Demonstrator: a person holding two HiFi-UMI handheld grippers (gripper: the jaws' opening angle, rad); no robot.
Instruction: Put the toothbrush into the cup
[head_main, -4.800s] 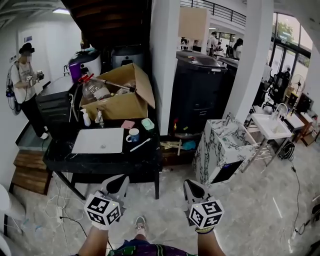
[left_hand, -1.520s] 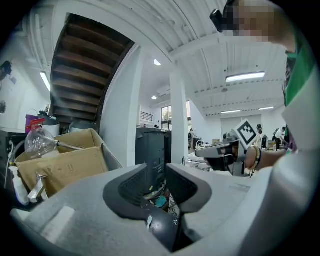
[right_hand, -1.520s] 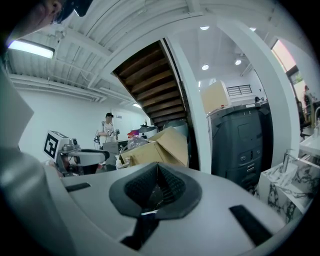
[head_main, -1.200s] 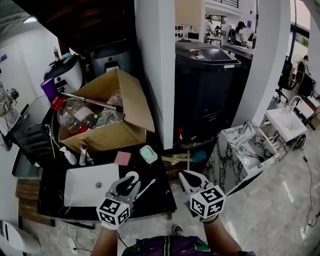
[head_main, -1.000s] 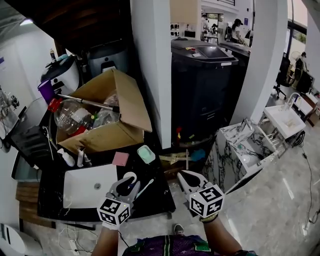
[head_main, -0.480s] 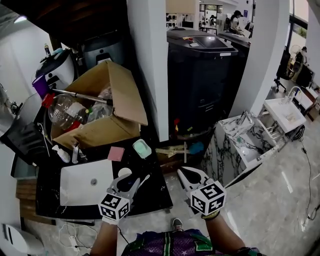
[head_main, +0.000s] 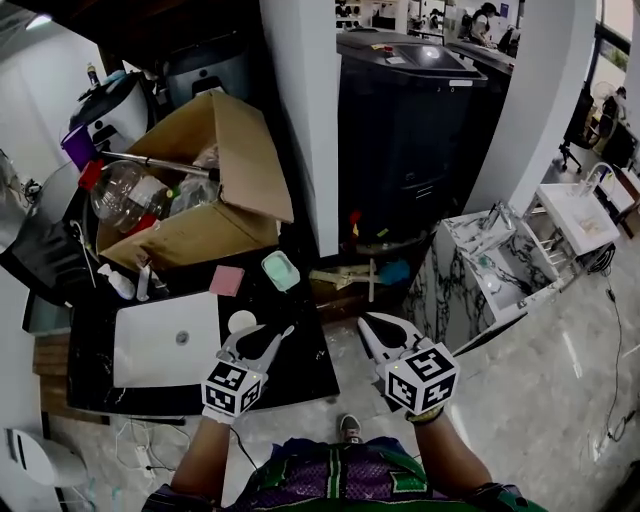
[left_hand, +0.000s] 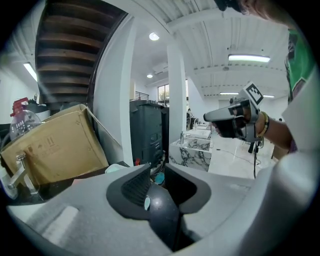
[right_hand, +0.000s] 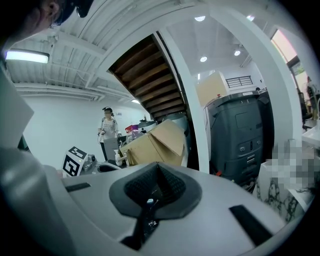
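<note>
In the head view a white cup (head_main: 240, 321) with a blue side stands on the black table (head_main: 300, 370), right of a white laptop (head_main: 165, 340). A white toothbrush (head_main: 281, 332) lies slanted just right of the cup. My left gripper (head_main: 257, 342) hovers over the table's front, its tips between cup and toothbrush and partly covering both. In the left gripper view, my left gripper (left_hand: 156, 172) is open with nothing between the pads. My right gripper (head_main: 386, 334) hangs off the table's right edge over the floor. Seen in its own view, my right gripper (right_hand: 156, 169) has its pads together, empty.
At the table's back stand an open cardboard box (head_main: 190, 190) holding a big clear bottle, a pink pad (head_main: 227, 280) and a green soap case (head_main: 280, 270). A white pillar (head_main: 300, 110), a black machine (head_main: 420, 110) and a marble cabinet (head_main: 470, 280) lie to the right.
The table has drawn much closer and now lies right below me. My left gripper has moved over its front edge to the cup and toothbrush. The right gripper stays beside the table.
</note>
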